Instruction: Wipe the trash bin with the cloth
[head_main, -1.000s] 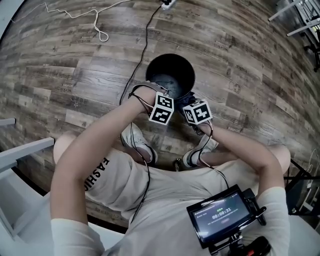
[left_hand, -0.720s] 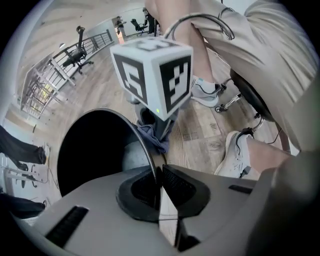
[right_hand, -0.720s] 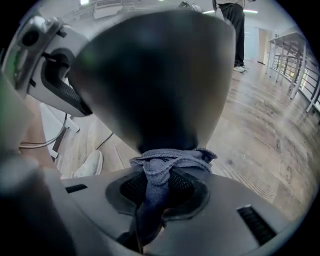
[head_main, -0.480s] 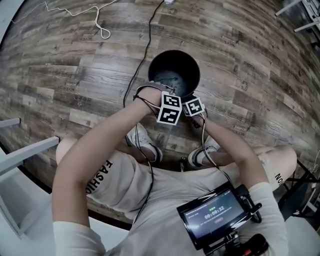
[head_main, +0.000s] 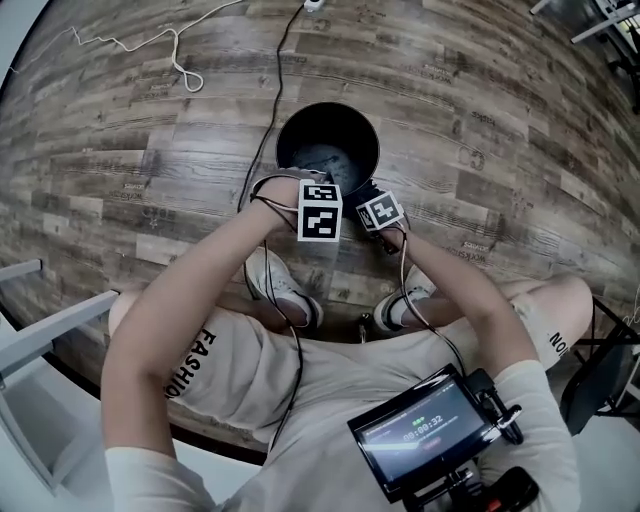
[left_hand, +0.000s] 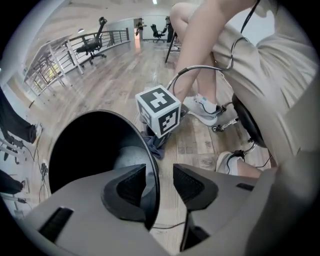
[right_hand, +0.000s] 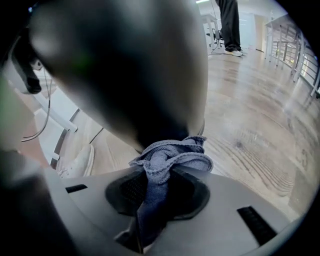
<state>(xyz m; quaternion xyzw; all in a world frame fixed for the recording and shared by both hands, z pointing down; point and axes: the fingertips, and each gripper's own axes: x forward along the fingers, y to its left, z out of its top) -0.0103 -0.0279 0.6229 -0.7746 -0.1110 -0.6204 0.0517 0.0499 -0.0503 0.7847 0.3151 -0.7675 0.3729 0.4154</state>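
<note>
Black trash bin (head_main: 300, 125) stands upright on the wood plank floor (head_main: 480, 120), just ahead of the person's shoes (head_main: 280, 290). A grey-blue cloth (right_hand: 167, 162) is bunched against the bin's outer wall, low on the near side. The right gripper (right_hand: 159, 180) is clenched on the cloth, which is pinched between its pads with a tail hanging down. The left gripper (left_hand: 159, 175) straddles the bin's near rim with one jaw inside and one outside. Its jaws have just been opening and are now released, with a gap at the outer pad. A black cable (head_main: 265, 140) runs along the floor past the bin's left side.
</note>
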